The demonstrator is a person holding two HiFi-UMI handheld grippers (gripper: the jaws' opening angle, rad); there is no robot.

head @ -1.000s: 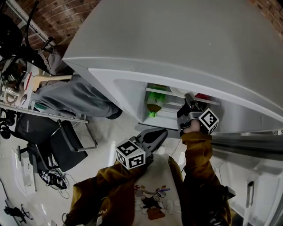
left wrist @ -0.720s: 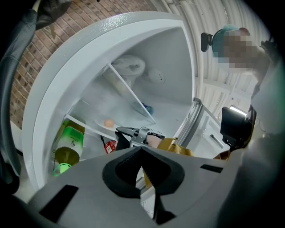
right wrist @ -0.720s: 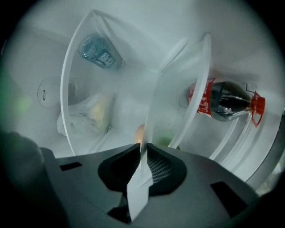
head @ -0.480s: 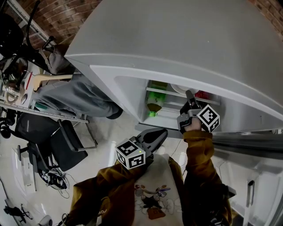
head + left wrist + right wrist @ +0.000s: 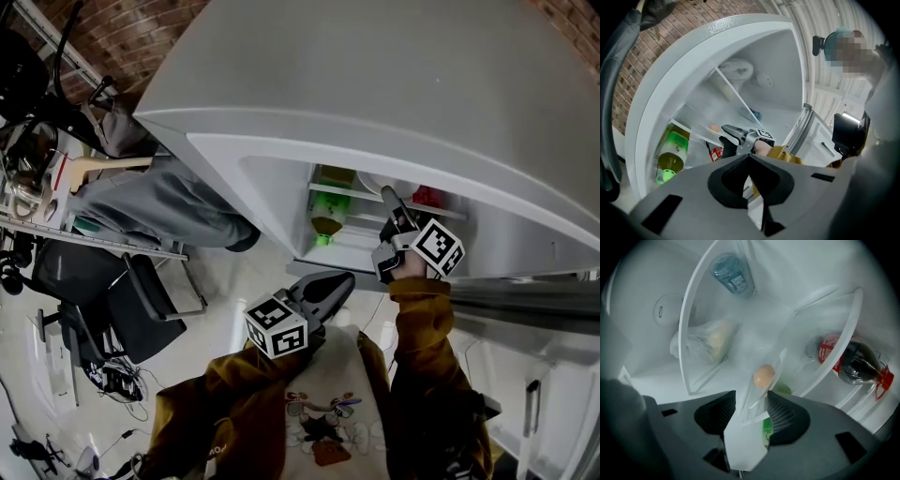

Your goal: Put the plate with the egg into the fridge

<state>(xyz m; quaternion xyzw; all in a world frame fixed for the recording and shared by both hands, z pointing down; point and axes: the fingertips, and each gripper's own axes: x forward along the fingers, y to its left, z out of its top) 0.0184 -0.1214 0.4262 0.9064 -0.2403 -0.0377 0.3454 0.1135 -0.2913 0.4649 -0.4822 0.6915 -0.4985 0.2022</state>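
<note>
We see the clear plate [image 5: 757, 390] with the egg [image 5: 763, 376] resting on a shelf inside the fridge [image 5: 394, 103]. Its near rim lies between the jaws of the right gripper [image 5: 752, 401], which have just been opening and stand apart. A cola bottle [image 5: 853, 363] sits to the right. The left gripper [image 5: 749, 158], jaws together and empty, hangs outside the fridge.
</note>
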